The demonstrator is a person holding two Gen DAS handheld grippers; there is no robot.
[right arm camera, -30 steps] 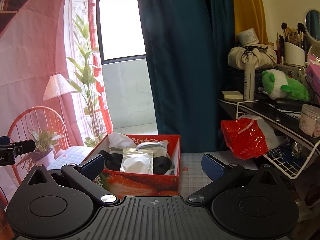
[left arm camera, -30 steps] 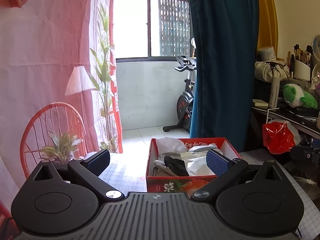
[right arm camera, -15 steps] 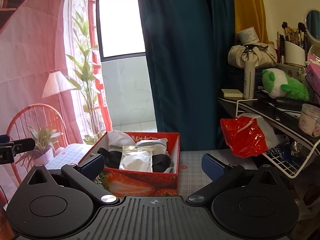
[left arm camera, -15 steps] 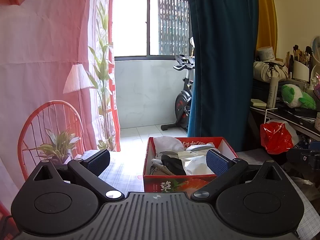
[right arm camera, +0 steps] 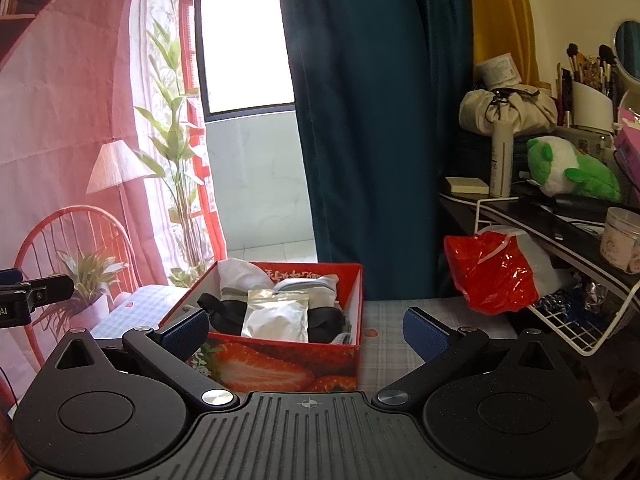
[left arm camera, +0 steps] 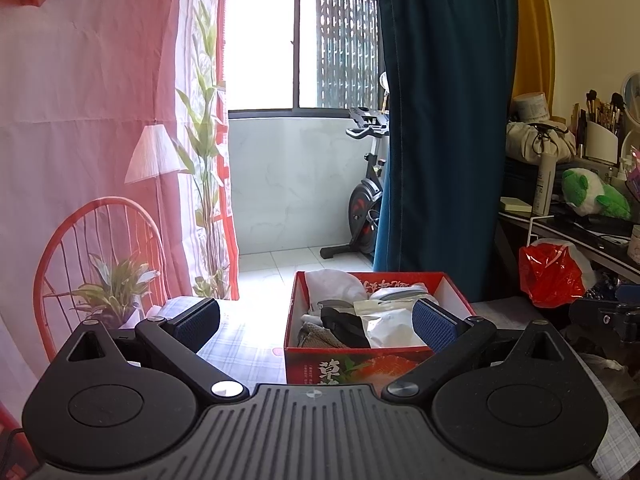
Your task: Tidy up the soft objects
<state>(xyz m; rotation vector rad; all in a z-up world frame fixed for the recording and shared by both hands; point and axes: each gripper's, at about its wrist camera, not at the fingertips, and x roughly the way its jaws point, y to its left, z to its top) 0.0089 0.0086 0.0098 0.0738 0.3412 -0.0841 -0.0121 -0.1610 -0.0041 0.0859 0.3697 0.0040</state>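
Left wrist view, both tools point(left arm camera: 316, 322) point(right arm camera: 306, 330) wide apart (empty), box point(left arm camera: 356, 366) contents partly hidden.

I'm looking into a lived-in room of a home. A teal curtain point(left arm camera: 444, 120) hangs beside a barred window point(left arm camera: 304, 44), and an exercise bike point(left arm camera: 366, 208) stands on the tiled balcony floor behind it. A pink printed backdrop point(left arm camera: 88, 120) covers the left wall. On the right, a cluttered shelf point(right arm camera: 560, 216) carries makeup brushes in a cup point(right arm camera: 588, 92), a round mirror point(right arm camera: 628, 50), a green plush toy point(right arm camera: 572, 172) and a lotion bottle point(right arm camera: 502, 158). The table point(right arm camera: 400, 344) wears a checked cloth.
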